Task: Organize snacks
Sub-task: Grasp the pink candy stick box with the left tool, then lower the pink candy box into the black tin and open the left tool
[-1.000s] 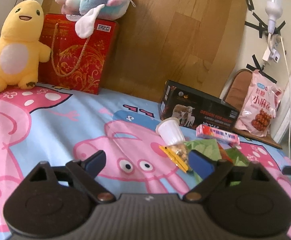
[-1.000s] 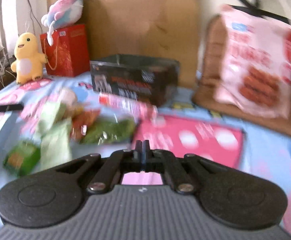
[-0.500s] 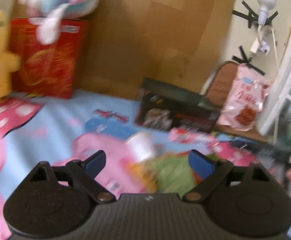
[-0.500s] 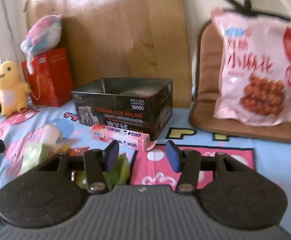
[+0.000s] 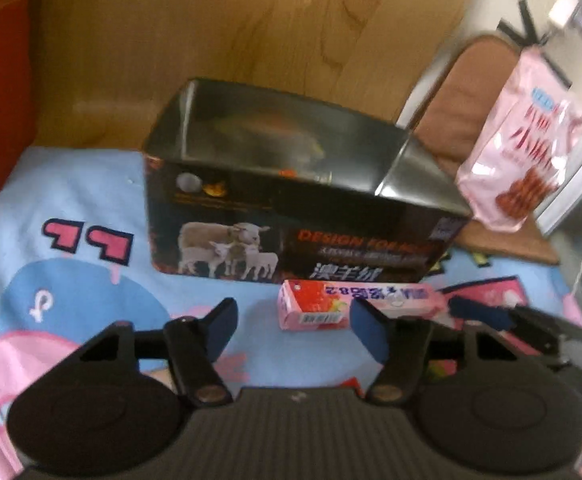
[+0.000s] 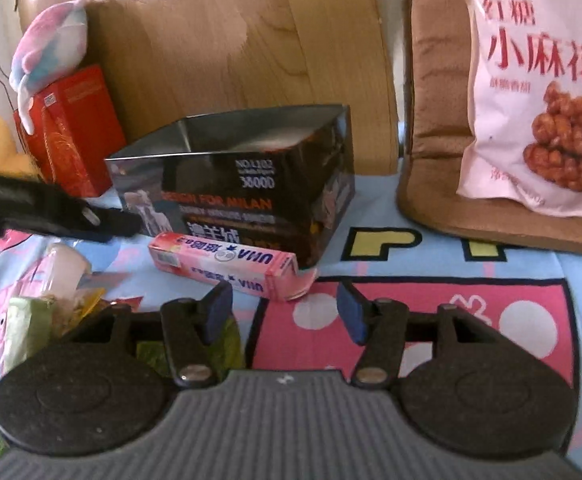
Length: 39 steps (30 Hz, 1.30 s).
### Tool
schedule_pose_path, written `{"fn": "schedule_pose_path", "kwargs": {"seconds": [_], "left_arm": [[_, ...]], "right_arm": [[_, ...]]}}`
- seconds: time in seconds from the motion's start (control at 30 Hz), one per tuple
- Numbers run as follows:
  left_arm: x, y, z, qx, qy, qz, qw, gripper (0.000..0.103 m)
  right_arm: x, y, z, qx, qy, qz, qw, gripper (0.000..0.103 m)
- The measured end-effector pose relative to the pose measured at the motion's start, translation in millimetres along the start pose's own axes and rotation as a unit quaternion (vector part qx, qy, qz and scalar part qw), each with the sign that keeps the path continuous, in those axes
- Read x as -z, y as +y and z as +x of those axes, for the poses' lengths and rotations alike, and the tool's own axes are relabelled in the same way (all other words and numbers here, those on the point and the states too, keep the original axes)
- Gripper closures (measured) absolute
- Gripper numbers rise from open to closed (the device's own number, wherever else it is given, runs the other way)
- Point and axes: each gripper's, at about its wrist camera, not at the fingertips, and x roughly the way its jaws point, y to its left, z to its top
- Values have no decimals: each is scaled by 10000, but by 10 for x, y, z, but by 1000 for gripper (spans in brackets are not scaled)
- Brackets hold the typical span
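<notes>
Clearly, the black box (image 6: 247, 196) carries orange letters "DESIGN FOR MILAN", above them "NO.L102" and a number that reads like "3000D", and white Chinese characters below; in the left wrist view its front also shows a picture of sheep. The box is open on top and stands on the cartoon sheet (image 5: 71, 208) against the wooden headboard (image 6: 231, 40).

Just in front of the box lies the pink candy pack (image 6: 223, 266), flat on its long side, with "UHA" printed on it twice, upside down in the right wrist view. One end of it is at the bottom edge of the box; whether it touches I cannot tell.

At the right, the pink snack bag (image 6: 539, 92) leans upright on a brown cushion (image 6: 431, 120), with big red characters "红糖" and "小麻花" and a photo of fried twists.

The left gripper (image 5: 293, 330) points down toward the pack; its jaws have just been closing but stand apart with nothing between them. The right gripper (image 6: 285, 310) also tilts down at the pack; its jaws have just been opening, and they hold nothing. A pile of small snacks (image 6: 51, 296) lies at its left.
</notes>
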Motion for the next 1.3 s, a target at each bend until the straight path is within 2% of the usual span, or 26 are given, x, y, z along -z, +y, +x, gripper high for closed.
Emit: {"fn": "schedule_pose_path", "kwargs": {"seconds": [0.03,0.07,0.1,0.17,0.27,0.37,0.47,0.6,0.7,0.73,0.77,0.83,0.93,1.0,1.1,1.17,1.23,1.3], "left_arm": [[1,0,29,2,24,14,10000,44],[11,-15,53,102,30,31,9999,55],[21,-36,67,185,65,100,9998,62],[80,-116,57,43,-19,291,9996,61],[179,-167,-25,-87,-251,426,9987,61],[226,-112,-189,77,-409,209,9989,61],[291,-26,-401,286,-537,30,9981,61],[327,-36,-659,389,-856,-91,9955,61],[194,-75,-801,399,-1110,-36,9930,61],[133,-65,-845,412,-1178,-24,9922,61],[42,-73,-862,430,-1239,0,9914,59],[-129,-92,-857,437,-1334,45,9901,58],[-359,-145,-738,586,-1385,176,9885,54],[-468,-172,-622,534,-1346,246,9891,50],[-500,-90,-678,384,-1569,183,9867,48],[-488,89,-784,196,-1906,-19,9815,32],[-503,291,-786,-99,-1978,-321,9797,31],[-537,476,-687,-196,-1738,-645,9825,31]], "right_arm": [[-8,-11,34,-37,27,31,10000,43],[-13,-10,62,-92,57,29,9999,44],[-13,-10,62,-92,57,29,9999,53],[-8,73,115,-183,48,-144,9997,69],[26,197,94,-35,-48,-432,9990,70],[52,307,16,8,-128,-569,9983,70],[97,420,-133,42,-339,-692,9970,70],[125,560,-369,-11,-692,-688,9952,70],[36,655,-500,31,-1072,-765,9913,70],[36,655,-500,31,-1072,-765,9913,70],[-89,691,-519,90,-1306,-831,9879,70],[-221,702,-503,155,-1487,-889,9848,70],[-426,645,-356,269,-1660,-789,9826,65],[-508,579,-187,396,-1594,-730,9837,44],[-544,439,-67,747,-1606,-500,9829,41],[-518,281,-145,505,-1684,-53,9844,40],[-467,133,-206,284,-1680,289,9850,33],[-426,46,-192,205,-1573,442,9864,31]]}}
